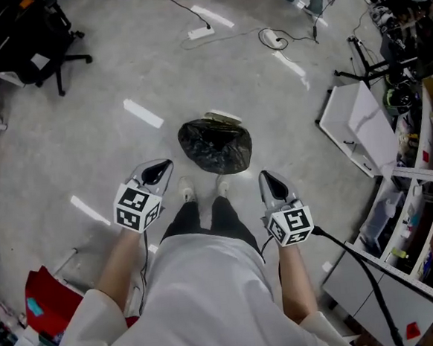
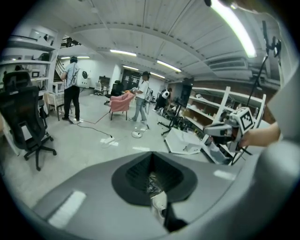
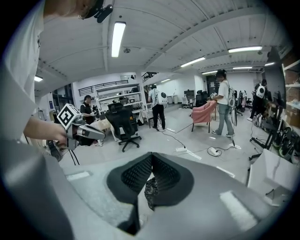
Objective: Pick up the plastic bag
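A crumpled black plastic bag [image 1: 214, 145] lies on the grey floor just beyond the person's shoes [image 1: 186, 189]. My left gripper [image 1: 159, 168] hangs shut and empty in the air, to the near left of the bag. My right gripper [image 1: 268, 178] is shut and empty too, to the bag's near right. In the left gripper view the jaws [image 2: 151, 155] meet, and a sliver of the bag [image 2: 153, 184] shows below them. In the right gripper view the shut jaws [image 3: 151, 157] frame a piece of the bag [image 3: 150, 191]. Neither gripper touches the bag.
A white flat piece [image 1: 223, 117] sticks out behind the bag. A black office chair [image 1: 34, 41] stands far left. A power strip with cable [image 1: 202, 32] lies beyond. White panels [image 1: 362, 127] and shelving [image 1: 428, 211] line the right. A red object [image 1: 47, 301] sits near left. People [image 3: 224, 101] stand farther off.
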